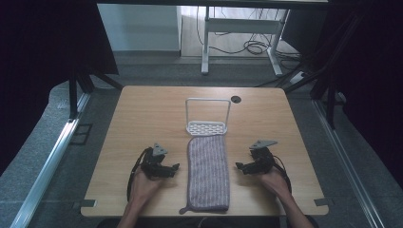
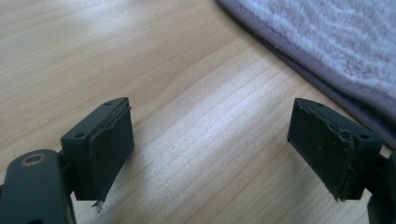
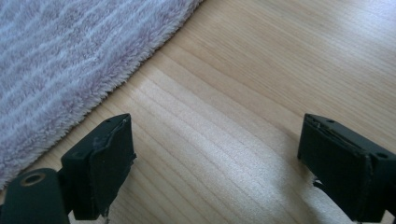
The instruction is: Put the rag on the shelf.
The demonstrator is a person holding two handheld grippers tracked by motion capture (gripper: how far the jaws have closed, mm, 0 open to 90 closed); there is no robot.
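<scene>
A folded grey towel [image 1: 208,172] lies lengthwise on the desk [image 1: 142,114] between my left gripper [image 1: 174,167] and right gripper [image 1: 240,166]. Both jaws stand wide, empty. I'd probably approach its long edges low, pinching cloth only.

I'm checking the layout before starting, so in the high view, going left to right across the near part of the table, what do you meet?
Left black two-jaw gripper in the person's left hand → long grey-purple striped fluffy towel lying flat → right black two-jaw gripper in the right hand, all on the light wooden table.
</scene>
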